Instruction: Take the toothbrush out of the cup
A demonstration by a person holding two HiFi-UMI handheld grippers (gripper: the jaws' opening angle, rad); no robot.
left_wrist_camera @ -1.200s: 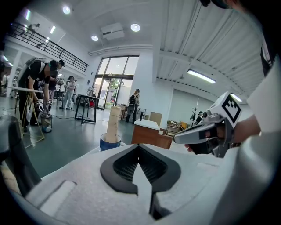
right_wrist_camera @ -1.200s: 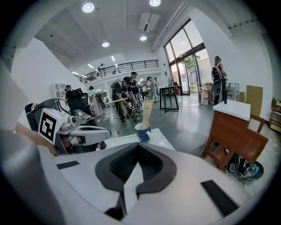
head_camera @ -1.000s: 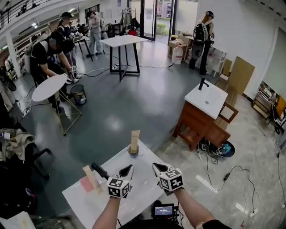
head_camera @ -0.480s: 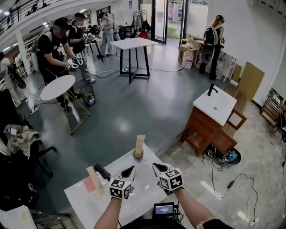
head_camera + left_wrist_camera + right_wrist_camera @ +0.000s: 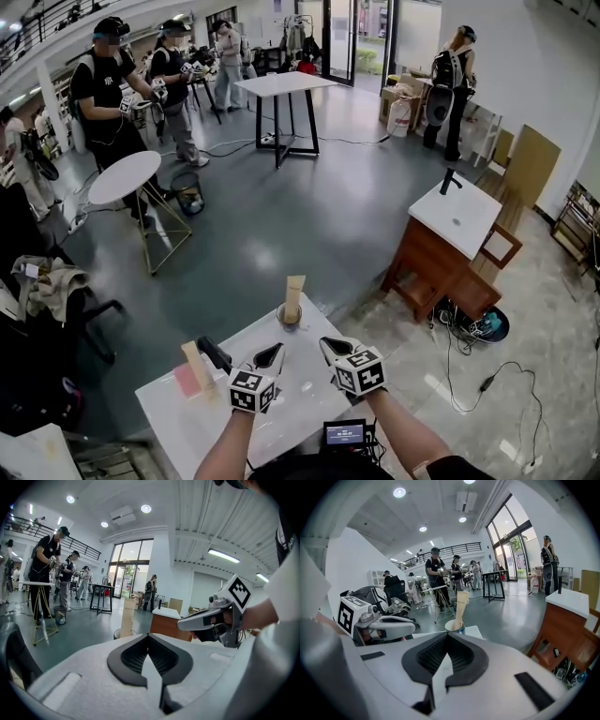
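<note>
On white table (image 5: pixel 314 389), cup (image 5: pixel 282 320), boxed toothbrush (image 5: pixel 294 296) standing inside

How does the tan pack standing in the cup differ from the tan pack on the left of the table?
The tan pack in the cup stands nearly upright in the cup at the white table's far edge. The left tan pack is in no cup and looks slanted, next to a pink item. The cup's pack is beyond the left gripper; the other is off to its left. Both are tan, long and ungripped.

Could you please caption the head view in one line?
Left gripper and right gripper, both shut, hover short of the cup holding the toothbrush.
</note>
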